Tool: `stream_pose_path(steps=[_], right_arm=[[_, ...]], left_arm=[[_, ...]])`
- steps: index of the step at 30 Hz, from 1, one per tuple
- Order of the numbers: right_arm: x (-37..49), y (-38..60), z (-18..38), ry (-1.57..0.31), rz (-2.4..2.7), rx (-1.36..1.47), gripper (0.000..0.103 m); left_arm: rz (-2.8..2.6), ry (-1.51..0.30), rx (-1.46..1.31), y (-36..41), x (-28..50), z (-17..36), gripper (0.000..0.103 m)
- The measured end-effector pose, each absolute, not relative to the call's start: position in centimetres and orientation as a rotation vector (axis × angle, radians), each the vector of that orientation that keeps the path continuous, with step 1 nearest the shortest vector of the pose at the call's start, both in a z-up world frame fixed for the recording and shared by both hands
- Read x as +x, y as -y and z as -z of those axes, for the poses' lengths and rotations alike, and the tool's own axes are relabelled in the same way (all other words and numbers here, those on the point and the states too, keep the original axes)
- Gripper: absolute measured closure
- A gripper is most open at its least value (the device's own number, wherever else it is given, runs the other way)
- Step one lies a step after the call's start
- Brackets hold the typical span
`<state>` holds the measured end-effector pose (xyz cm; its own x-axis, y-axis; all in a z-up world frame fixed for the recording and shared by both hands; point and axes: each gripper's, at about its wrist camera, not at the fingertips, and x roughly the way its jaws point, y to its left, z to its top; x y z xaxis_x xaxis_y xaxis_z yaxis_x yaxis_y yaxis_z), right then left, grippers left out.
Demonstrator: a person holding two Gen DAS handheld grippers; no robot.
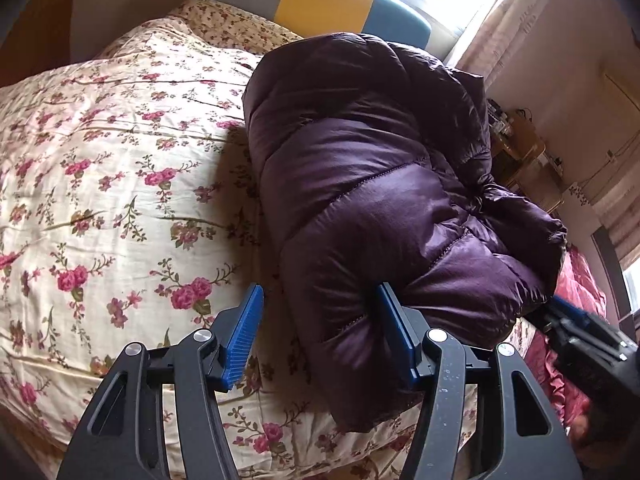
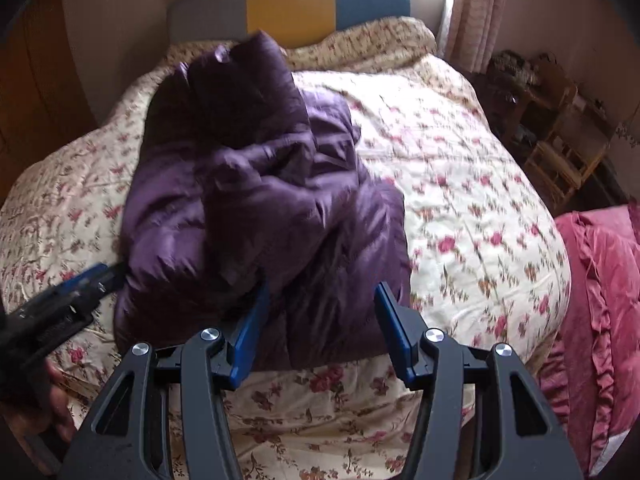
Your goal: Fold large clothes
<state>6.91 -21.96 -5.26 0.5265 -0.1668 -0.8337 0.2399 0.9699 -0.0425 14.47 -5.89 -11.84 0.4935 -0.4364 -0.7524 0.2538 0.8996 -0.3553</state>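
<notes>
A dark purple puffer jacket (image 1: 372,184) lies bundled lengthwise on the floral quilt (image 1: 100,184). My left gripper (image 1: 320,334) straddles its near left corner. The right pad digs into the puffy fabric, while the left pad stands clear of it over the quilt, so the jaws are open. In the right wrist view the jacket (image 2: 248,184) is blurred, and its near hem fills the gap of my right gripper (image 2: 322,330), whose pads press it from both sides. Each gripper also appears in the other's view: the right gripper (image 1: 568,312) at the jacket's right edge, the left gripper (image 2: 100,276) at its left edge.
The bed has a grey, yellow and teal headboard (image 2: 292,8) under a window with curtains (image 2: 476,12). A pink ruffled cloth (image 2: 600,280) hangs off the bed's right side. Wooden shelves (image 2: 560,148) stand beyond it. A hand (image 2: 52,392) holds the left gripper.
</notes>
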Motion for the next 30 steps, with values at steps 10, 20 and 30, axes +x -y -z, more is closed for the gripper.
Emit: stream_pose_path(steps=[10,20,30], right_arm=[[6.7,19.7,4.3,-0.968,0.241,-0.008,0.048],[6.8,17.1,4.1,-0.968,0.184,-0.218,0.043],[7.3,13.6,4.0,-0.946,0.108,-0.452,0.041]], left_arm=[[0.451,-0.978,-0.203,6.0,14.9,12.0,0.045],[0.482,-0.964,-0.186,5.8,15.1,12.1,0.045],[0.517,-0.958,-0.177,5.6,15.4,12.4,0.045]])
